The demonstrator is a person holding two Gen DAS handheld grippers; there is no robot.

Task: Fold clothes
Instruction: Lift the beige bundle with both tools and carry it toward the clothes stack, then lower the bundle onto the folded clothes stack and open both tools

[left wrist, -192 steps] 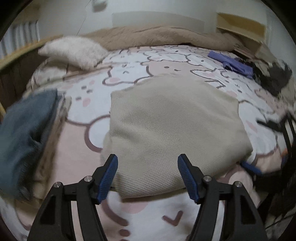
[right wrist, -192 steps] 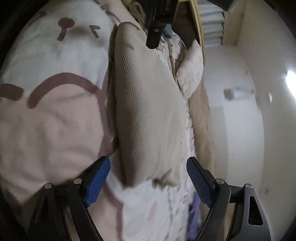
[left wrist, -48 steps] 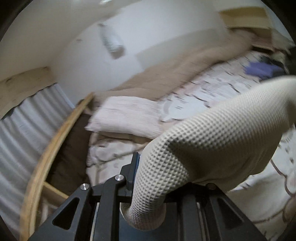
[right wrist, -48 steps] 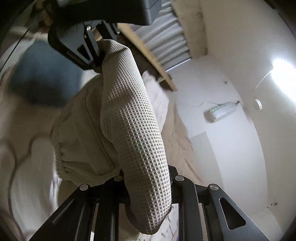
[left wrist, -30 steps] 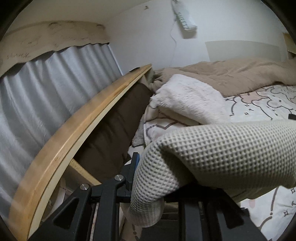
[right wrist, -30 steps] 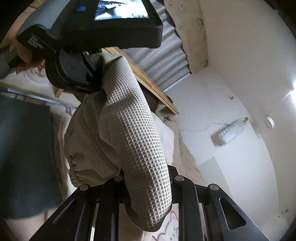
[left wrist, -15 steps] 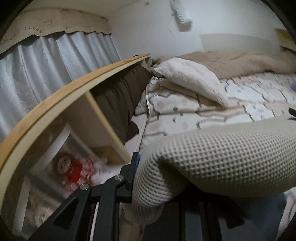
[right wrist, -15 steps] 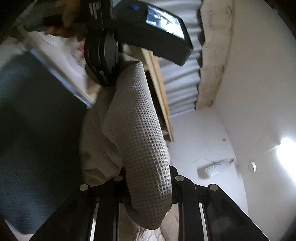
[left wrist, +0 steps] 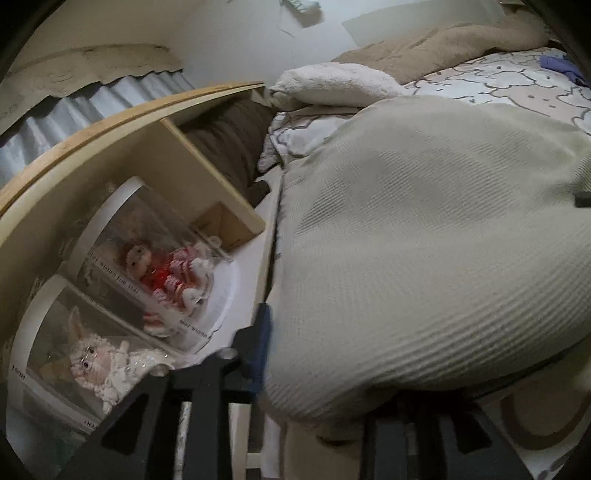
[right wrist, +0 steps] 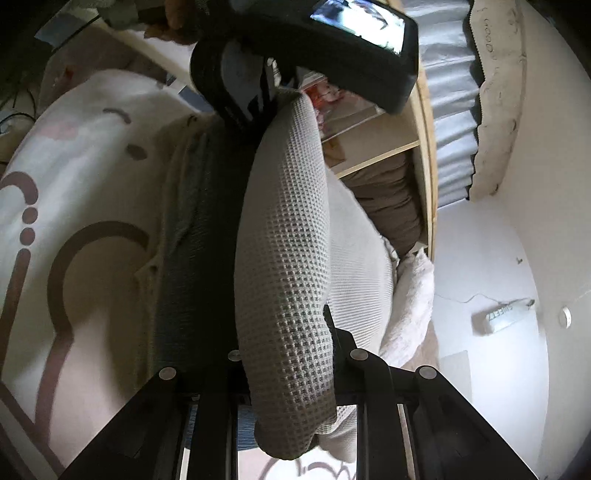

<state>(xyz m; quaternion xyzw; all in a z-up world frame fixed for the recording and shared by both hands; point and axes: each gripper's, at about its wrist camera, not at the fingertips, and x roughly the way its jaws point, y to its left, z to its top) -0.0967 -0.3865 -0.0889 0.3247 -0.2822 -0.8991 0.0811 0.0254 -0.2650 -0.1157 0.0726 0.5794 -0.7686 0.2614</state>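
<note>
While the folded beige waffle-knit garment (left wrist: 424, 236) lies spread over the near edge of the bed, its near corner sits between the fingers of the left gripper (left wrist: 317, 373), whose jaws have just been opening; the blue pad (left wrist: 260, 339) on one side stands just beside the cloth, the other finger is hidden under the fabric, and whether the pads press the cloth cannot be told. In the right wrist view the right gripper (right wrist: 288, 376) is pinched on a thick rolled edge of the same garment (right wrist: 284, 258), the waffle weave bulging out between its narrowly set jaws. That roll runs up to the left gripper's body (right wrist: 236, 81), held by a hand (right wrist: 173, 22) at the top of the frame, with a small lit screen (right wrist: 362, 22) on its back. Under the beige cloth lies a dark blue-grey garment (right wrist: 195, 258) on the cartoon-printed duvet (right wrist: 74, 221). Beside the bed a wooden shelf unit (left wrist: 122, 129) holds clear boxes with a doll in red (left wrist: 155, 269) and a pale bunny doll (left wrist: 96, 365); the lettering on the boxes is too blurred to read. A fluffy white pillow (left wrist: 332, 85) and a tan blanket (left wrist: 443, 48) lie farther up the bed.
</note>
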